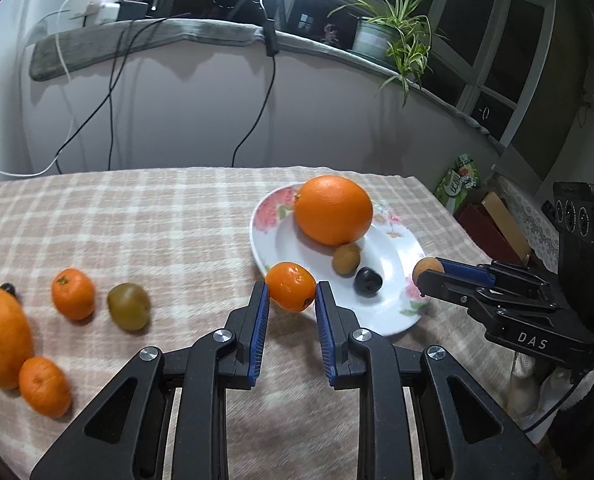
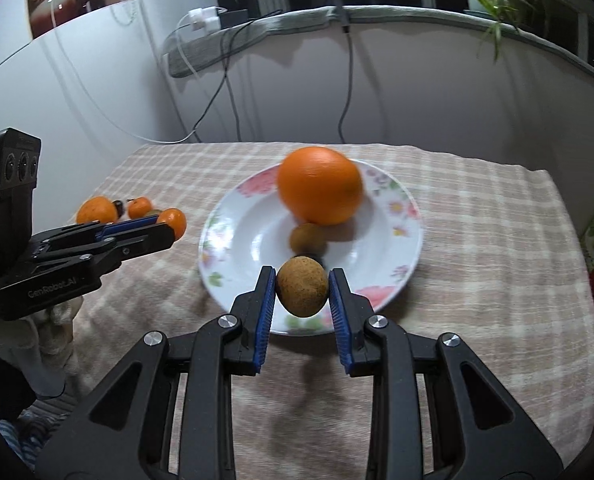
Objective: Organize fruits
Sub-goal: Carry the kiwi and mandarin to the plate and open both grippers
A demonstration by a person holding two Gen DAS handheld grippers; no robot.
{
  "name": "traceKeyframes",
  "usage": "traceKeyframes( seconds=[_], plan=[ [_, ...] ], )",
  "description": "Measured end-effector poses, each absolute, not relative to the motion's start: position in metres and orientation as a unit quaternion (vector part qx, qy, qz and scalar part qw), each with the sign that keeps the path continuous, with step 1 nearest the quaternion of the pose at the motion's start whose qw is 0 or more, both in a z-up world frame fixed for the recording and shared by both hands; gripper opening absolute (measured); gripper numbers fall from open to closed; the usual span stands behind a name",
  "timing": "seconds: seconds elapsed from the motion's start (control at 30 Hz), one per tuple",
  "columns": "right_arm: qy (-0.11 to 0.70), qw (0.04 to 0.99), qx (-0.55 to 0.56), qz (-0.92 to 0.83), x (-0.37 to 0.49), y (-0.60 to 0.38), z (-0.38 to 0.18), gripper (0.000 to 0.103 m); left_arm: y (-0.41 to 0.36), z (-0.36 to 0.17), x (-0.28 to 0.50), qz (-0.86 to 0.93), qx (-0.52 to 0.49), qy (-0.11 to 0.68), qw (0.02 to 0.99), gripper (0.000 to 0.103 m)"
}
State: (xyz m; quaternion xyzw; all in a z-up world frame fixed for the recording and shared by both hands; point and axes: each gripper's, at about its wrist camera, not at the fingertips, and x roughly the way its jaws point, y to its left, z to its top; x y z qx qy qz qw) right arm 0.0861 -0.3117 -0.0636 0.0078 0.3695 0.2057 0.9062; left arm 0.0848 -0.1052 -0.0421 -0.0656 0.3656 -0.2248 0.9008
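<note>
Currently: plate [image 2: 397, 240] already loaded with big orange [image 2: 319, 184]; free middle favoured for drops. Mandarin [image 1: 291, 286] pinched by left gripper [image 1: 292, 294] at near rim. Brown fruit [image 2: 301, 290] pinched by right gripper [image 2: 301, 292] above rim; lowering advised before release.

big orange [image 1: 333, 210], brown fruit [image 1: 346, 258] and dark plum [image 1: 368, 280] lie on floral plate [image 1: 393, 312].
</note>
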Motion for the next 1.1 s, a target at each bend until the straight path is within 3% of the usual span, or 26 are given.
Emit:
traceKeyframes(
  seconds=[0.8,0.87,0.9,1.0,1.03,1.1],
  plan=[
    [0.378,0.906,-0.01,0.191,0.098,-0.314,-0.075,0.028,-0.129,-0.049,0.091,-0.245,-0.049,0.377,0.892,0.022],
    [0.378,0.906,-0.012,0.189,0.098,-0.313,-0.075,0.029,-0.129,-0.049,0.09,-0.245,-0.048,0.377,0.892,0.028],
    [0.378,0.906,-0.013,0.189,0.098,-0.313,-0.075,0.032,-0.129,-0.049,0.09,-0.244,-0.048,0.376,0.892,0.031],
    [0.373,0.909,-0.015,0.185,0.097,-0.313,-0.073,0.064,-0.128,-0.048,0.089,-0.245,-0.048,0.376,0.892,0.041],
    [0.369,0.911,-0.015,0.183,0.096,-0.313,-0.072,0.07,-0.128,-0.048,0.089,-0.243,-0.046,0.376,0.893,0.048],
    [0.364,0.913,-0.013,0.182,0.095,-0.314,-0.07,0.072,-0.127,-0.047,0.088,-0.241,-0.046,0.375,0.894,0.056]
  ],
)
